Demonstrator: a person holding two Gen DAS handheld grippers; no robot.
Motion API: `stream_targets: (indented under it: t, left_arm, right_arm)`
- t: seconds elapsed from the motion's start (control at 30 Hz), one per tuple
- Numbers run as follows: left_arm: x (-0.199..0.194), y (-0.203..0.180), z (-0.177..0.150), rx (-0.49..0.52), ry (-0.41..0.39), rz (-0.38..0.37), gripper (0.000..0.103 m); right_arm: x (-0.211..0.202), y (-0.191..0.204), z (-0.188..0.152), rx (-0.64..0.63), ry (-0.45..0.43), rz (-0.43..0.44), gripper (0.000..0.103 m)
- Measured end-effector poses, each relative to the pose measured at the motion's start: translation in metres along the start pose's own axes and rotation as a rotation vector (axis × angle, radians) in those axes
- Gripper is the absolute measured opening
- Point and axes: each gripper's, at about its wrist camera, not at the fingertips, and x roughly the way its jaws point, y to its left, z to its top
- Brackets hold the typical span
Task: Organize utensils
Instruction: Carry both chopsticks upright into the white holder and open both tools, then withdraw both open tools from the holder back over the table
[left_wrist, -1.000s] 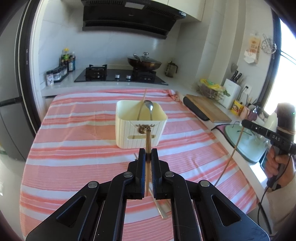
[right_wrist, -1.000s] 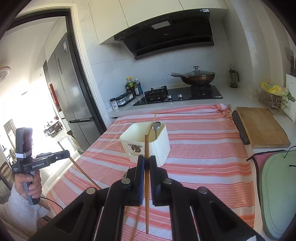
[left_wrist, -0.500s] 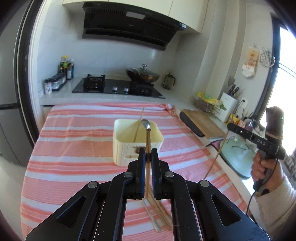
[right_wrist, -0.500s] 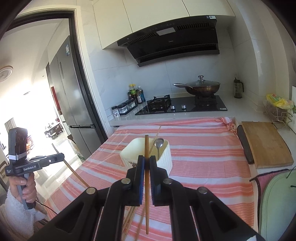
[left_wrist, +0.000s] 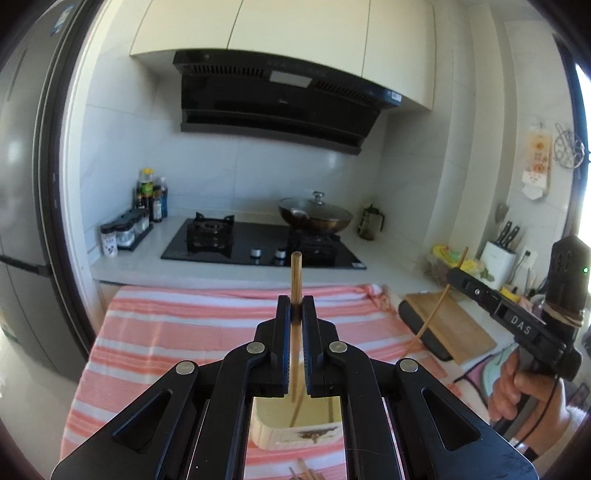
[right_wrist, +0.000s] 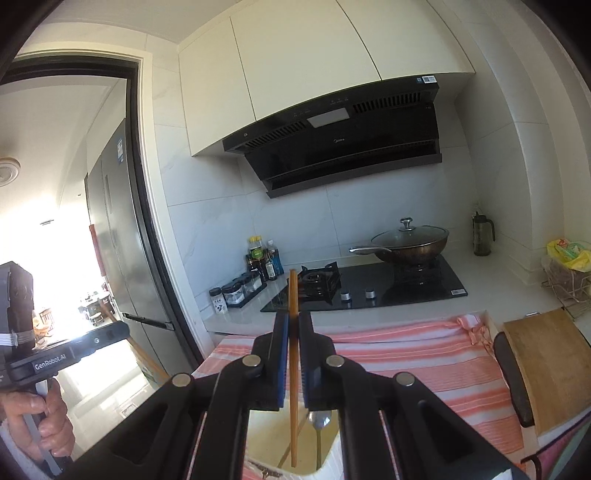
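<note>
Each camera sits on its own gripper, looking forward along the fingers and slightly down. Both face the hob (left_wrist: 258, 242) and hood (right_wrist: 343, 140) across the striped table (left_wrist: 177, 325), close above the holder (right_wrist: 277, 435). Each catches the other gripper at its edge.

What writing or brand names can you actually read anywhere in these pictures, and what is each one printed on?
"DAS": on the black body of the right gripper, as the left wrist view shows it.
"GenRobot.AI": on the side of the left gripper, in the right wrist view.
Range hood: a small logo on its front and a sticker at its top corner, both too small to read.
Bottles and fridge sticker: labels blurred, unreadable.
</note>
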Motion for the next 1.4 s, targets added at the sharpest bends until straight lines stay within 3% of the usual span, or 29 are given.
stream_targets:
  t: [0.13, 0.3, 0.47, 0.5, 0.53, 0.6, 0.67, 0.7, 0.77, 0.83, 0.87, 0.97, 1.07, 1.2, 1.4]
  left_arm:
    - [0.059, 0.005, -0.019, 0.015, 0.173, 0.039, 0.004]
    - [0.116, 0.011, -0.047, 0.008, 0.4, 0.05, 0.004]
    - [0.134, 0.013, -0.063, -0.034, 0.451, 0.034, 0.005]
    - [0.134, 0.014, -0.064, -0.052, 0.458, 0.028, 0.011]
    - [0.129, 0.015, -0.065, -0.068, 0.457, 0.018, 0.024]
    - [0.114, 0.018, -0.066, -0.07, 0.441, 0.013, 0.042]
    - [0.092, 0.02, -0.071, -0.046, 0.43, 0.02, 0.05]
    - [0.079, 0.021, -0.076, -0.036, 0.437, 0.014, 0.053]
    - [0.047, 0.024, -0.093, -0.014, 0.444, 0.0, 0.064]
    - [0.011, 0.027, -0.123, 0.003, 0.44, 0.007, 0.081]
    - [-0.006, 0.028, -0.145, 0.002, 0.447, 0.01, 0.084]
    - [-0.043, 0.03, -0.21, -0.042, 0.489, 0.063, 0.085]
    - [-0.062, 0.03, -0.251, -0.138, 0.512, 0.098, 0.085]
    - [-0.064, 0.019, -0.256, -0.167, 0.475, 0.082, 0.085]
    - [-0.062, 0.009, -0.261, -0.194, 0.413, 0.109, 0.085]
  right_arm:
    - [0.058, 0.0, -0.029, -0.02, 0.143, 0.002, 0.006]
    - [0.113, -0.016, -0.069, 0.048, 0.358, -0.005, 0.006]
    - [0.145, -0.028, -0.09, 0.101, 0.475, 0.0, 0.008]
    - [0.145, -0.028, -0.091, 0.1, 0.476, -0.006, 0.009]
    - [0.143, -0.027, -0.09, 0.099, 0.465, -0.019, 0.009]
    - [0.127, -0.027, -0.08, 0.1, 0.414, -0.019, 0.009]
    - [0.098, -0.023, -0.064, 0.081, 0.343, -0.012, 0.012]
    - [0.08, -0.02, -0.057, 0.064, 0.309, -0.006, 0.018]
    - [0.04, -0.016, -0.048, 0.033, 0.251, 0.009, 0.051]
    - [-0.001, -0.014, -0.055, -0.021, 0.222, -0.003, 0.055]
    - [-0.018, -0.015, -0.064, -0.053, 0.232, -0.018, 0.057]
    - [-0.06, -0.024, -0.121, -0.126, 0.305, -0.132, 0.06]
    - [-0.085, -0.036, -0.197, -0.103, 0.45, -0.234, 0.06]
    - [-0.106, -0.032, -0.264, -0.103, 0.548, -0.27, 0.06]
    - [-0.117, -0.034, -0.294, -0.08, 0.58, -0.298, 0.06]
